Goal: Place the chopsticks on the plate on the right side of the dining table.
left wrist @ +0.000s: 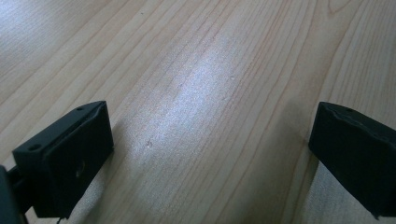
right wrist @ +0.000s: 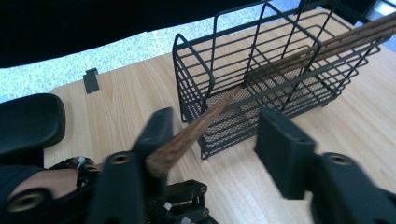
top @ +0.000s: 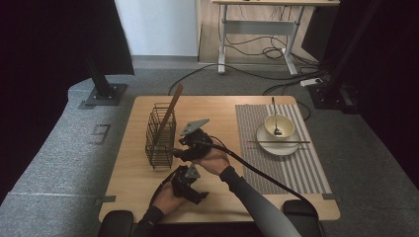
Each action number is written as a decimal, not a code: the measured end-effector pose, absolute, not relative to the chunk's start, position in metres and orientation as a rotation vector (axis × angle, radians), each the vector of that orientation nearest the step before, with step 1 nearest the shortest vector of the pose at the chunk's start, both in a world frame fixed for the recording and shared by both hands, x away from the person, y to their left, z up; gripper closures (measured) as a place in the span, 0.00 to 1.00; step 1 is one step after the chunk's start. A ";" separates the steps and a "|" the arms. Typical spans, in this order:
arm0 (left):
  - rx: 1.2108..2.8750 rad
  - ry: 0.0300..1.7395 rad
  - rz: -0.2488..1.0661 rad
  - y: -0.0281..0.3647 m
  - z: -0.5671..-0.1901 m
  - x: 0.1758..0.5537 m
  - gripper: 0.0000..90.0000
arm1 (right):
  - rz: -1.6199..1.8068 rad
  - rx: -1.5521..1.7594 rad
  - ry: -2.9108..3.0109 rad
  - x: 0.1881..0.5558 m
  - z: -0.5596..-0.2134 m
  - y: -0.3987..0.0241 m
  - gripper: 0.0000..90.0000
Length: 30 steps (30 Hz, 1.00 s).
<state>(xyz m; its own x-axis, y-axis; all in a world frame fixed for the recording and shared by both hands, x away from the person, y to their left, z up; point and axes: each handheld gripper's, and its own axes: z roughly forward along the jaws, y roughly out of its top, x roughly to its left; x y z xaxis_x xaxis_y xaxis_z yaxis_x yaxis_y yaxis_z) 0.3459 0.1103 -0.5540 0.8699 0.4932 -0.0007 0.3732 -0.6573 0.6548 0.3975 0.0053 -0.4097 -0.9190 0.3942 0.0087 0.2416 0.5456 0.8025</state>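
i hold a gripper in each hand over the wooden bench [top: 133, 192], and the black wire basket [top: 160, 136] is my landmark here. it stands upright on the bench, left of the middle in the high view, with brown chopsticks [top: 169, 116] leaning inside it, their tops sticking out above its rim and tilting away from me.

my right gripper [right wrist: 212, 140] sits just beside the basket, on its right side in the high view. in the right gripper view the near end of a chopstick [right wrist: 187, 140] reaches out of the basket's open top and lies between my fingers [right wrist: 280, 149], close against the left one. the fingers stand partly apart; the right one is clear of the wood, and the picture is blurred there, so i think i am not yet pinching it, though i cannot be sure about the left contact.

my left gripper [top: 190, 190] is nearer to me than the basket, low over bare bench. in the left gripper view its fingers [left wrist: 70, 158] are wide apart with only wood grain between them.

well to the right of the basket a striped placemat [top: 311, 173] carries a plate [top: 267, 145] with a bowl [top: 279, 124] on it, and another pair of chopsticks [top: 279, 142] rests across the plate's near rim.
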 end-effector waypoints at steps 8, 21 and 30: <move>2.362 0.620 0.232 0.111 -0.554 0.346 0.00 | 1.311 0.508 2.554 0.403 -0.410 0.006 0.73; 2.363 0.619 0.232 0.111 -0.554 0.346 0.00 | 1.317 0.469 2.503 0.409 -0.412 0.008 0.90; 2.363 0.618 0.231 0.111 -0.554 0.346 0.00 | 1.337 0.467 2.514 0.409 -0.404 0.001 0.92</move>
